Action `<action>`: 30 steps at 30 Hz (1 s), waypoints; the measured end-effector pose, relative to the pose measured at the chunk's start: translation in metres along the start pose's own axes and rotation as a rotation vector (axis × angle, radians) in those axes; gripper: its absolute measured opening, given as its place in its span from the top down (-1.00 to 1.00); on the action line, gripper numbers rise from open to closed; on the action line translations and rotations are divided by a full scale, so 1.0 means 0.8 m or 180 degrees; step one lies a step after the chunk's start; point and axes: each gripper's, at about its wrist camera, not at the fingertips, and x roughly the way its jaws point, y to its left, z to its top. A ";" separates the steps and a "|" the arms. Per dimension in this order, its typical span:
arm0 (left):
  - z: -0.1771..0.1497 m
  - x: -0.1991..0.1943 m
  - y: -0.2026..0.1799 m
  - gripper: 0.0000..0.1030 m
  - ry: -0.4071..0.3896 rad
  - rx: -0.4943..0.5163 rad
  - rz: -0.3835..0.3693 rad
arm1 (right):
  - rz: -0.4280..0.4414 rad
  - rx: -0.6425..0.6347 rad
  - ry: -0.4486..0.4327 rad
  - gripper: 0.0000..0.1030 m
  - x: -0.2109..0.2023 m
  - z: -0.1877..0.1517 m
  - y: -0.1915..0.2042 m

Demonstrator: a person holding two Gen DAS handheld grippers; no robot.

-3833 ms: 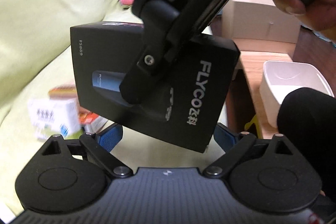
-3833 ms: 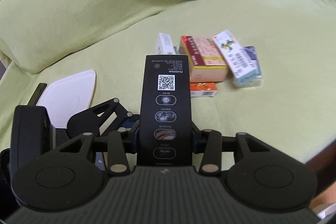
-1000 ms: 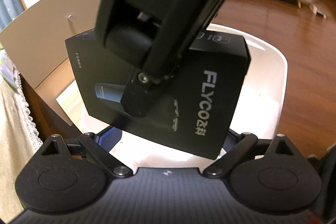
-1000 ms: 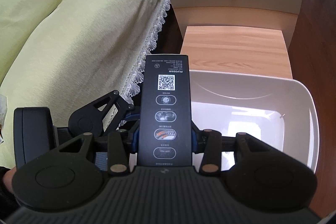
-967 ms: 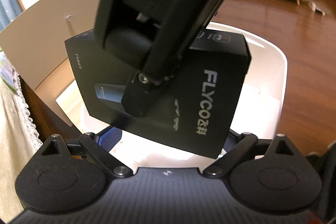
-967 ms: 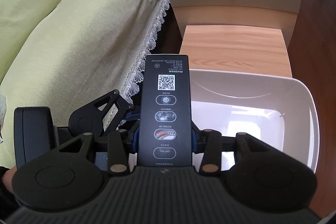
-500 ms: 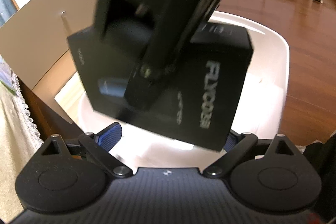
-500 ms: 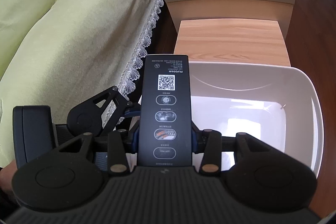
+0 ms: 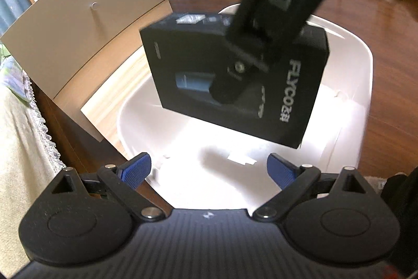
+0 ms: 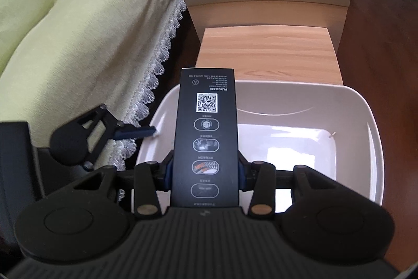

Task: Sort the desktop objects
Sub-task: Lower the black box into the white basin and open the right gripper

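Observation:
A black FLYCO box (image 9: 287, 96) hangs over the open white bin (image 9: 365, 64), tilted. My right gripper (image 10: 205, 171) is shut on it, its pads pressing the two broad faces; the box's narrow side with a QR code (image 10: 206, 122) points away from that camera. One black finger (image 9: 230, 88) of the right gripper lies across the box's front. My left gripper (image 9: 209, 169) is open with nothing between its blue pads (image 9: 135, 169), near the bin's closer rim. It also shows at the left of the right wrist view, as the left gripper (image 10: 104, 132).
The white bin (image 10: 373, 148) stands on the dark wooden floor (image 10: 378, 43) against a low wooden table (image 10: 269, 51) with a beige knobbed panel (image 9: 91, 4) behind. A sofa under a green cover with a lace hem (image 10: 78, 43) runs along the left.
In the left wrist view the box and right gripper have drawn away from my left pads, out over the bin. In the right wrist view the bin has come closer.

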 end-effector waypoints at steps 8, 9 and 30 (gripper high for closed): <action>-0.010 -0.001 0.003 -0.88 0.0098 -0.0073 0.0006 | -0.0112 -0.0086 0.0148 0.23 0.038 -0.005 0.003; -0.012 -0.002 0.003 -0.88 0.0098 -0.0063 0.0021 | -0.0118 -0.0085 0.0157 0.23 0.043 -0.004 0.003; 0.065 0.012 0.010 -0.88 0.0283 0.0160 0.0007 | -0.0166 -0.0031 0.0442 0.23 0.134 -0.011 0.011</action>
